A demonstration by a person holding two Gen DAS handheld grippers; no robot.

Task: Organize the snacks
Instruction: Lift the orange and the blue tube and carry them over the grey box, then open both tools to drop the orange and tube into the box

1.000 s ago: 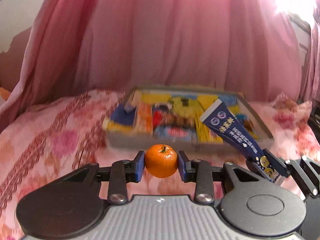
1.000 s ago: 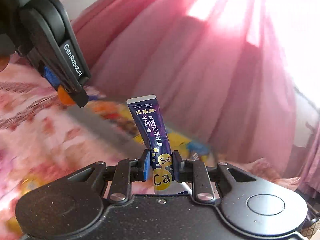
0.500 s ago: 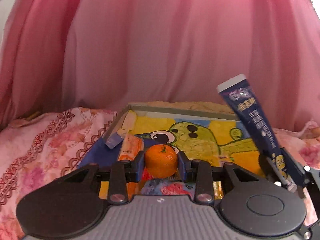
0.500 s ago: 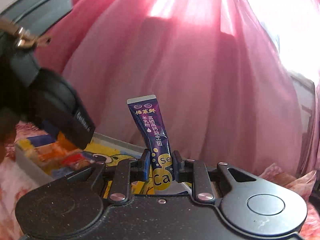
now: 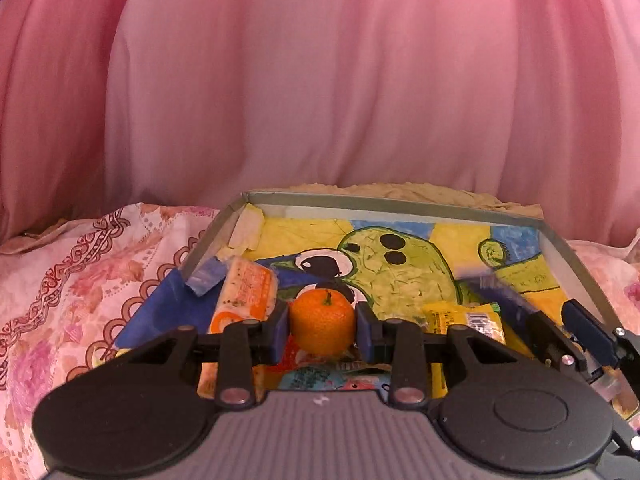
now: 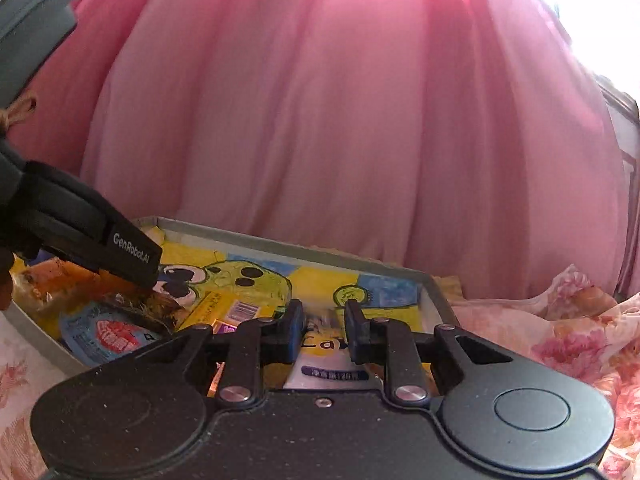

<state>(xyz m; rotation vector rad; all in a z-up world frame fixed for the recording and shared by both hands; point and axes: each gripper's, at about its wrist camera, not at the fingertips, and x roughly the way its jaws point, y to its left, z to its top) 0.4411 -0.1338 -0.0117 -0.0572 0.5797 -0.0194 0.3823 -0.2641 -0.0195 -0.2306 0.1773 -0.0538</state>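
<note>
L gripper (image 5: 322, 327) pads clamp small round orange tangerine (image 5: 322, 320) over near part of shallow grey cardboard tray (image 5: 394, 202); R gripper (image 6: 322, 330) fingers apart, dark-blue sachet (image 6: 325, 344) lying below. Lower the fruit onto a bare patch w/ slow release

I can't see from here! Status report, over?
Left gripper shut on orange, above tray. Right gripper astride blurred sachet, grip unclear. Snack packets crowd tray.
</note>
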